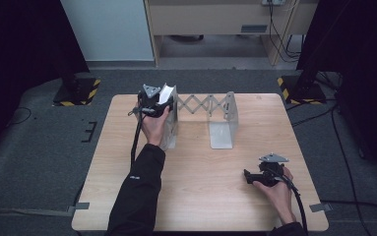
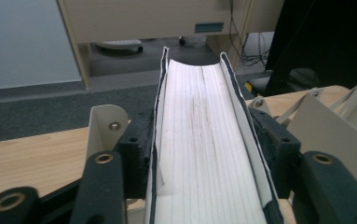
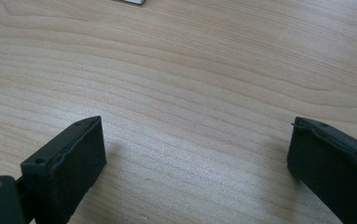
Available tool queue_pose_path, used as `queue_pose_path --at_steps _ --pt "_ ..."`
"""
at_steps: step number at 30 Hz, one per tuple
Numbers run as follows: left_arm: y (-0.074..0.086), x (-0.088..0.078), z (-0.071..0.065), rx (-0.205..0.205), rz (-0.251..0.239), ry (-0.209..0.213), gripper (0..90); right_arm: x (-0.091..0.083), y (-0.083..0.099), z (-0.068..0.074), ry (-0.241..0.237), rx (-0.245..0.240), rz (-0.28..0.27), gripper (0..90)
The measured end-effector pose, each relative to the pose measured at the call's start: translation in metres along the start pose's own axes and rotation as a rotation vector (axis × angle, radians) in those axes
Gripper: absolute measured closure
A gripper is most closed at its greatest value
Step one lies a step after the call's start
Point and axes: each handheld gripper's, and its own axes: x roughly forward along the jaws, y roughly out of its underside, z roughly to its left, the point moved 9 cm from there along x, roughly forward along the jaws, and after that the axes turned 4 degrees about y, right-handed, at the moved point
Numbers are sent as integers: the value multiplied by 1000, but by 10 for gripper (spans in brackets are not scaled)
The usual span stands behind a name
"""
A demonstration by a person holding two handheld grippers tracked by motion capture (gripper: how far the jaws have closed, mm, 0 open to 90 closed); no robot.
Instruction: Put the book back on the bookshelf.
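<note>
Table [image 1: 196, 196]: wooden. Expandable metal book rack [image 1: 215, 115]: along far edge, otherwise unfilled. Book [image 2: 204, 154]: at rack's left end plate, between left gripper [image 1: 152, 105] jaws, seemingly still gripped; placement nearly done, release remaining. Right gripper [image 1: 255, 177]: near right corner, jaws wide apart, holding nothing.

Light wooden table [image 1: 196, 196], grey expandable metal book rack [image 1: 215, 118] standing on its far half
</note>
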Motion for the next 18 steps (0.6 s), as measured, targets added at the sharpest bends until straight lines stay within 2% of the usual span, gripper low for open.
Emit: queue_pose_path --at_steps 4,6,11,16,18 --pt "-1 -5 -1 -9 -32 32 400 0 0 0 0 0 0 47" --pt "0 -10 -2 -15 -55 61 375 0 0 0 0 0 0 47" --pt "12 -24 -2 2 -52 92 341 0 0 0 0 0 0 46" --pt "31 -39 -3 -4 -42 140 325 0 0 0 0 0 0 46" --pt "38 -44 -2 4 -42 147 323 0 0 0 0 0 0 46"
